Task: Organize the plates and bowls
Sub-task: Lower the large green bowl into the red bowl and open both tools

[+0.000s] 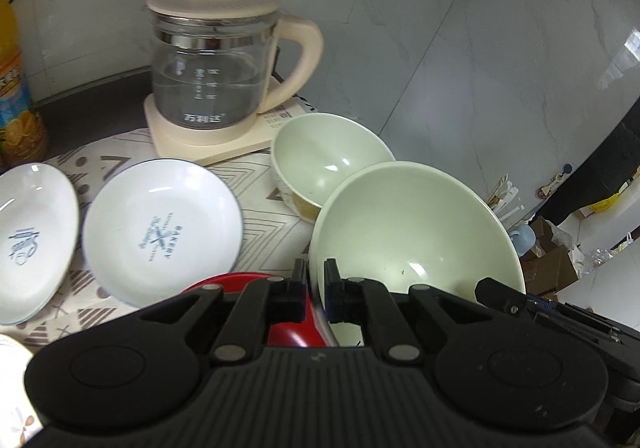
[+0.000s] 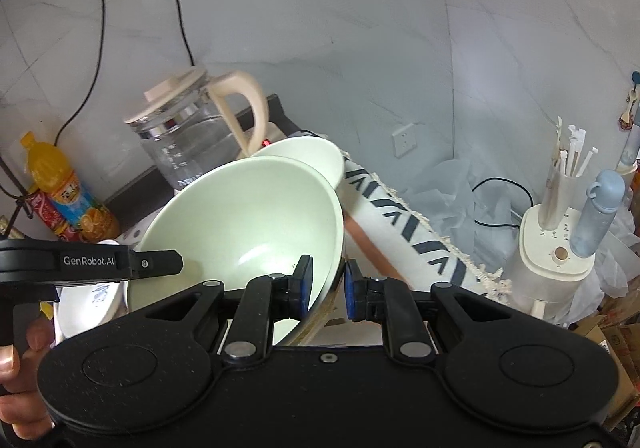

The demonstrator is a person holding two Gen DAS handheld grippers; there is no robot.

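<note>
The left gripper (image 1: 316, 280) and right gripper (image 2: 326, 280) are each pinching the rim of the large green bowl (image 1: 416, 228) — two opposite holds are keeping it level, I judge. The smaller green bowl (image 1: 328, 155) is sitting just beyond at twelve o'clock, likely its nest; two white plates (image 1: 160, 228) are lying at nine o'clock, on the patterned mat (image 1: 264, 215).

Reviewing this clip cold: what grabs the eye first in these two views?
The large pale-green bowl, tilted and lifted, gripped at its rim by both the left gripper and the right gripper. Just behind it sits a smaller green bowl, beside the glass kettle on its cream base. Left of the bowls, two white plates lie on the patterned cloth.
</note>
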